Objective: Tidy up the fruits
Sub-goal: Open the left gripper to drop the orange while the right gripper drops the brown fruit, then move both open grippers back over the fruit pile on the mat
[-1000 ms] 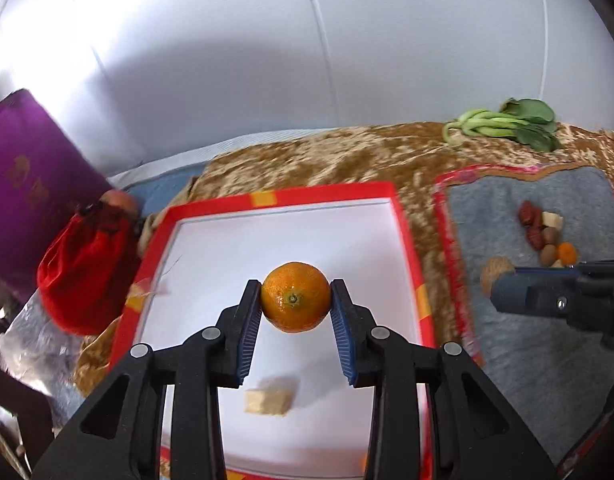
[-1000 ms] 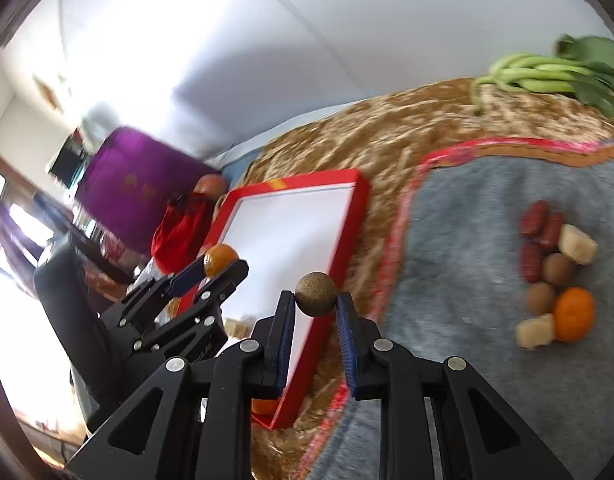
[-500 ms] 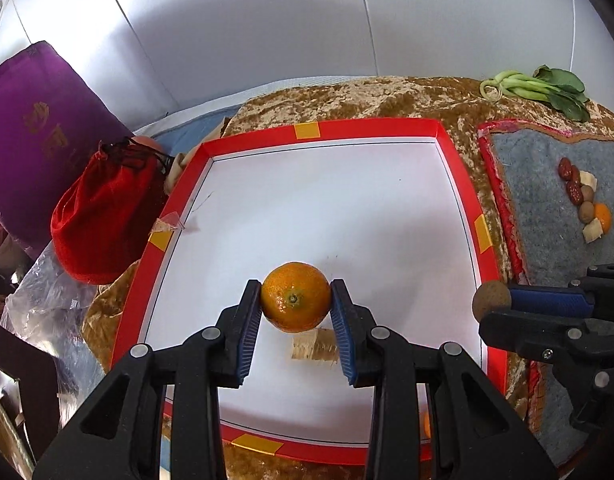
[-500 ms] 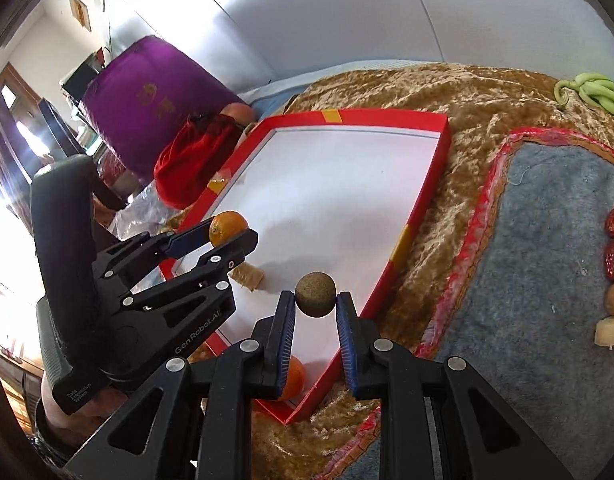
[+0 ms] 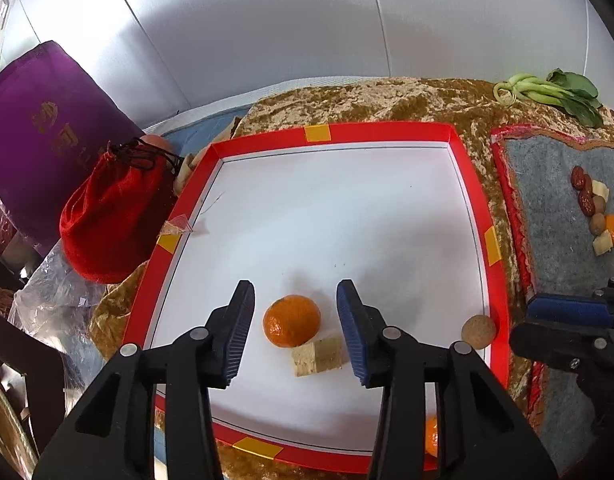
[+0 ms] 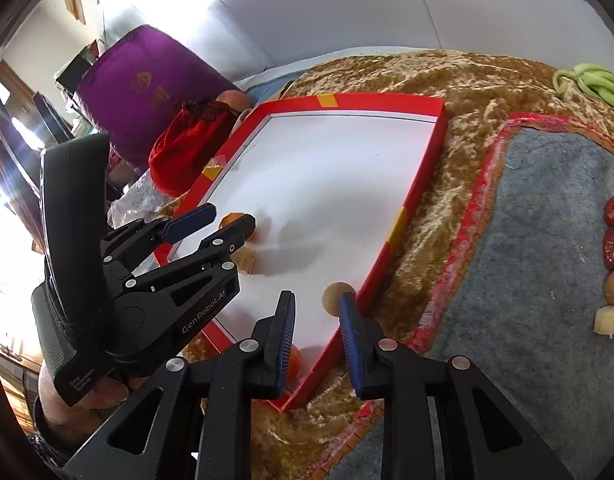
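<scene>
1. A red-rimmed tray (image 5: 391, 131) is set on a gold cloth (image 5: 387, 100).
2. The left gripper (image 5: 293, 320) is held apart — the mandarin (image 5: 292, 321) lies released between its fingers, on the tray.
3. The right gripper (image 6: 317, 326) is likewise spread; the brown fruit (image 6: 335, 298) rests by the rim.

A pale panelled wall (image 5: 307, 32) rises behind the gold velvet cloth (image 5: 387, 100).

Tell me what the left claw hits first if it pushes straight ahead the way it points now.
Likely the orange, lying between the open left claw fingers on the tray; beyond it only bare tray floor. Depth is uncertain.
</scene>
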`<state>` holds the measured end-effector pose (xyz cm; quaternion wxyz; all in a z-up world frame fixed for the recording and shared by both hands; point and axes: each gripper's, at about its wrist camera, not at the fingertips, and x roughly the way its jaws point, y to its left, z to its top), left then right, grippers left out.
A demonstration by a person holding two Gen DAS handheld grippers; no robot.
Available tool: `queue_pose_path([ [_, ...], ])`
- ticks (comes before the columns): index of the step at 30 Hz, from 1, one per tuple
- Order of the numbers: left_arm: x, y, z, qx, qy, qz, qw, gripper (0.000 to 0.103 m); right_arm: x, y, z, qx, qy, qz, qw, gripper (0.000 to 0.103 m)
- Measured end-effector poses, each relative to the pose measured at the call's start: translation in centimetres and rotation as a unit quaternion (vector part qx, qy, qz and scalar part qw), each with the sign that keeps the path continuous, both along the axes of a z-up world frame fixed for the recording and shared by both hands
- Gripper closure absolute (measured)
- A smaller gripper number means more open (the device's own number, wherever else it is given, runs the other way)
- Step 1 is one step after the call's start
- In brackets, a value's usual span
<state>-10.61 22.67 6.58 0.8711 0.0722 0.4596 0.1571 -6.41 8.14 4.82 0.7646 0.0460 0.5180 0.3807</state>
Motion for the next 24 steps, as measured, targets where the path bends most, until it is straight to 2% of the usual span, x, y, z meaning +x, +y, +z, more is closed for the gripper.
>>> queue_pose_path([
  [6, 0.3, -3.1, 0.5, 0.006, -0.012, -0.048, 0.9988, 0.058, 1.5, -4.8, 2.3, 0.036, -0.005, -0.059, 0.998, 0.077],
  [13, 0.9, -9.0, 1.0, 0.01, -0.018, -0.125, 0.992, 0.052, 3.7, -12.8, 4.7, 0.077, 0.008, -0.154, 0.985, 0.073],
  [19, 1.9, -13.1, 1.0, -0.001, -0.012, -0.17, 0.9855, 0.05, 5.2, -19.8, 4.1, 0.081, 0.055, -0.24, 0.966, 0.072],
  [24, 2.3, -15.0, 0.3, 0.002, -0.002, -0.188, 0.9822, 0.05, 6.0, -22.5, 2.5, 0.051, 0.103, -0.286, 0.951, 0.072],
])
